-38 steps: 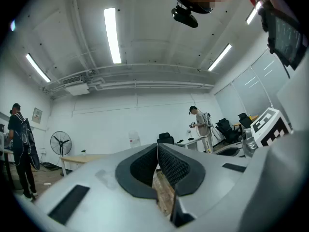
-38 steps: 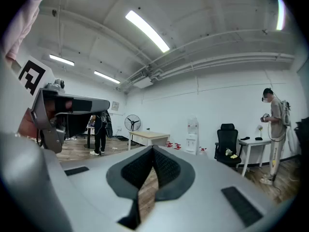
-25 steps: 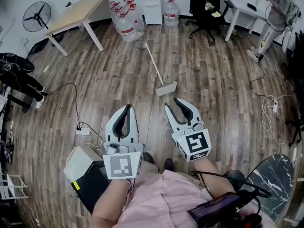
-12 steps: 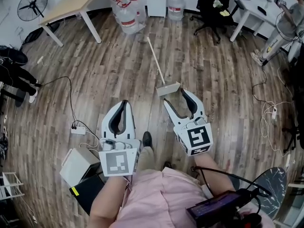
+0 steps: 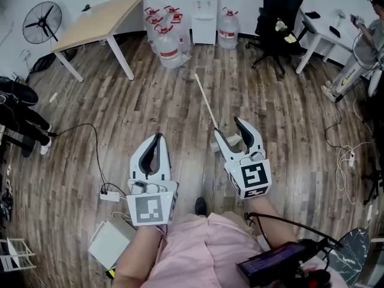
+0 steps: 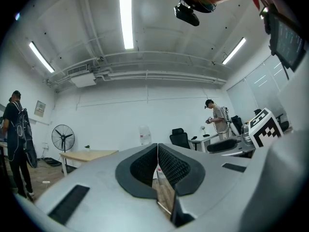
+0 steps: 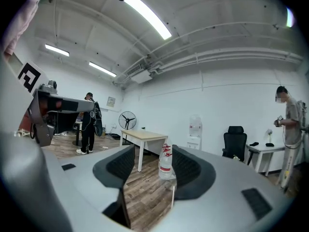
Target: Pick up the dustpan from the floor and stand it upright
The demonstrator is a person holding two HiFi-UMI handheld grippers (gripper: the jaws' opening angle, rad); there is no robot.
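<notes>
Past right gripper [image 5: 227, 126] — dustpan [image 5: 231, 141], water jugs [image 5: 170, 44], desk [image 5: 99, 18]

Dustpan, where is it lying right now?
In the head view the dustpan lies flat on the wood floor, right of centre, its pan seen just past the open right gripper and its long handle pointing away toward the water bottles.

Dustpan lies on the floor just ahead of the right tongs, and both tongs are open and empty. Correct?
Not quite. The left tongs are shut, jaws together with nothing between them, as the left gripper view shows. The right tongs are open and empty, and the dustpan lies on the floor just ahead of them.
</notes>
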